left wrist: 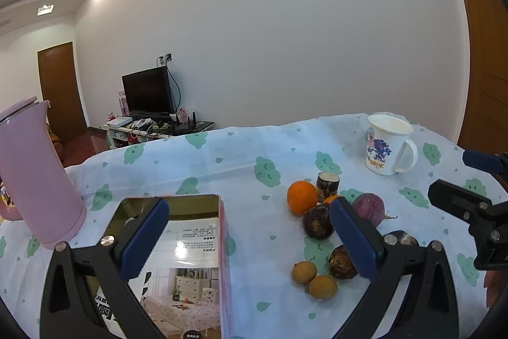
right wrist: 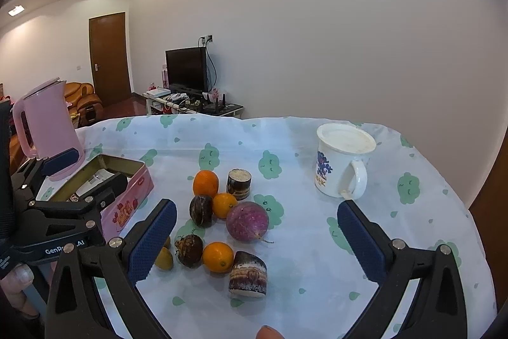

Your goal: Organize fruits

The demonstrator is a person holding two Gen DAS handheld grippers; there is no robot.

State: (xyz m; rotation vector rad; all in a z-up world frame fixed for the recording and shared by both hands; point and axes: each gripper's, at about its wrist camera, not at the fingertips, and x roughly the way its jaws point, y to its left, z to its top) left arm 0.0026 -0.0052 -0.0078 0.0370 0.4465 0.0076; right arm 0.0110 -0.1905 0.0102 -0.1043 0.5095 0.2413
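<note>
Right wrist view alone shows near sugarcane piece (right wrist: 248, 274). Left gripper (left wrist: 250, 240) hangs over pink tin (left wrist: 193, 262), right gripper (right wrist: 257, 240) over fruits; both spread wide, empty.

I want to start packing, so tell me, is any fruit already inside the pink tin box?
No: the pink tin box holds only paper packets, while the oranges and the other fruit lie on the tablecloth.

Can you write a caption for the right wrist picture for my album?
Open right gripper hovering over fruits on a cloud-print tablecloth, between a pink tin and a white mug.
</note>
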